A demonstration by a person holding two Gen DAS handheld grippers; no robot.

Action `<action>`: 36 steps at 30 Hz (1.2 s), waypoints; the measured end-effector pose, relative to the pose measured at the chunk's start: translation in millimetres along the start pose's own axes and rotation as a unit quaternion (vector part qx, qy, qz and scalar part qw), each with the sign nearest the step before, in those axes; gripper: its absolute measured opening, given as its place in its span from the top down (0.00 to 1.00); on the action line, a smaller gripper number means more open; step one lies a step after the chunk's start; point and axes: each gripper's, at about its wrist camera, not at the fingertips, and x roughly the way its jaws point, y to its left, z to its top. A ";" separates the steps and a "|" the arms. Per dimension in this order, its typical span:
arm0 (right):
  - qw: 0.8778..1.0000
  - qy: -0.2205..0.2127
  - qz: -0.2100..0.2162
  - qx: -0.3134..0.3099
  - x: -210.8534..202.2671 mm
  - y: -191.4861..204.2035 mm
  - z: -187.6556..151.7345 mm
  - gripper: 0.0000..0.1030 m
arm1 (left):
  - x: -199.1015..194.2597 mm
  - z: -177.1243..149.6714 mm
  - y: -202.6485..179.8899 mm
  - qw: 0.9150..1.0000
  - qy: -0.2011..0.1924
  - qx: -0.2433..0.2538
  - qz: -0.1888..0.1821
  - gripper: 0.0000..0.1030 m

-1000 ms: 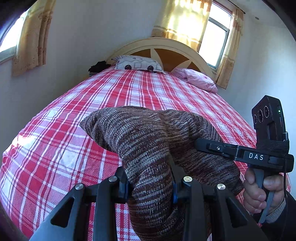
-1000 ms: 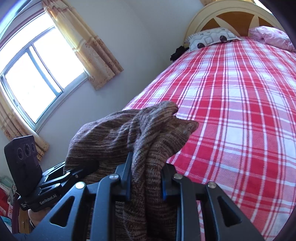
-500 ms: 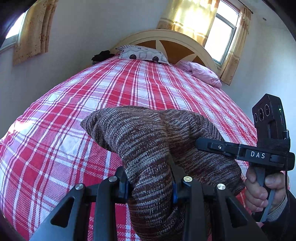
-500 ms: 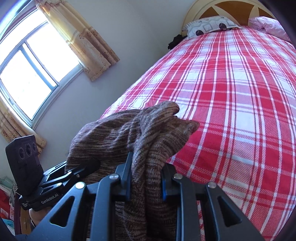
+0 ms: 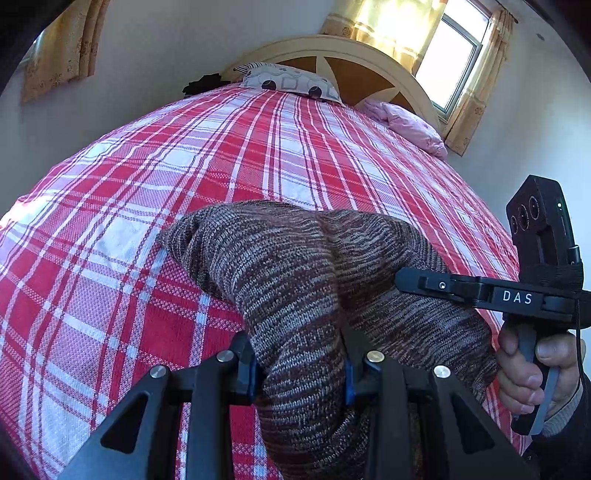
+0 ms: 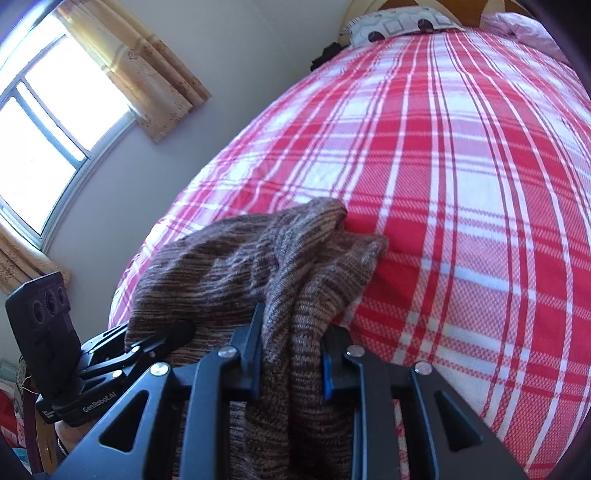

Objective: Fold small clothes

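Left wrist view
- Left gripper (image 5: 301,369): we have its jaws pinched narrow on a thick bunch of the brown knit sweater (image 5: 288,266).
- Where the sweater is: it hangs from our two grips, humped up just ahead of the jaws, above the near end of the bed (image 5: 229,155) with its red plaid cover.
- Right gripper (image 5: 410,282): it comes in from the right edge, level with ours; its fingers disappear into the knit, and a hand (image 5: 532,373) squeezes its handle.
- Long axis: we judge the sweater spans side to side between the two grips, across the bed.

Right wrist view
- Right gripper (image 6: 291,354): we hold a gathered fold of the sweater (image 6: 229,266) between narrowly set jaws.
- Left gripper (image 6: 162,338): at lower left, just beside ours, its tips buried in the same cloth.
- Bed (image 6: 443,155): it lies ahead of and below both grips; bare cover stretches up to the pillow (image 6: 399,23).
- Coming move: we judge it is a laying-down forward onto the cover; neither hand is clearly nearer, so both should go together.
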 end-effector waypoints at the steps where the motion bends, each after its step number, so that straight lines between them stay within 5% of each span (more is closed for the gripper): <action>1: 1.000 0.003 -0.002 0.002 2.2 -1.8 0.0 0.75 | 1.2 -1.0 0.7 1.000 -0.001 0.001 -0.002 0.68; 14: 0.999 0.010 -0.036 -0.004 12.4 -3.1 -6.7 0.70 | 2.8 -14.8 2.7 1.000 -0.022 -0.004 0.007 0.55; 23: 0.998 0.005 -0.069 -0.008 -3.0 -5.4 -12.9 0.38 | -2.5 -20.6 15.4 0.997 -0.006 -0.069 0.019 0.29; 26: 0.995 -0.035 -0.090 -0.004 -35.6 -3.1 -21.6 0.24 | -18.2 -22.6 8.4 0.997 -0.005 -0.066 0.045 0.25; 36: 0.980 -0.117 -0.147 -0.065 -118.3 47.4 -59.7 0.10 | -94.3 -40.2 -31.4 0.996 -0.040 -0.018 0.074 0.24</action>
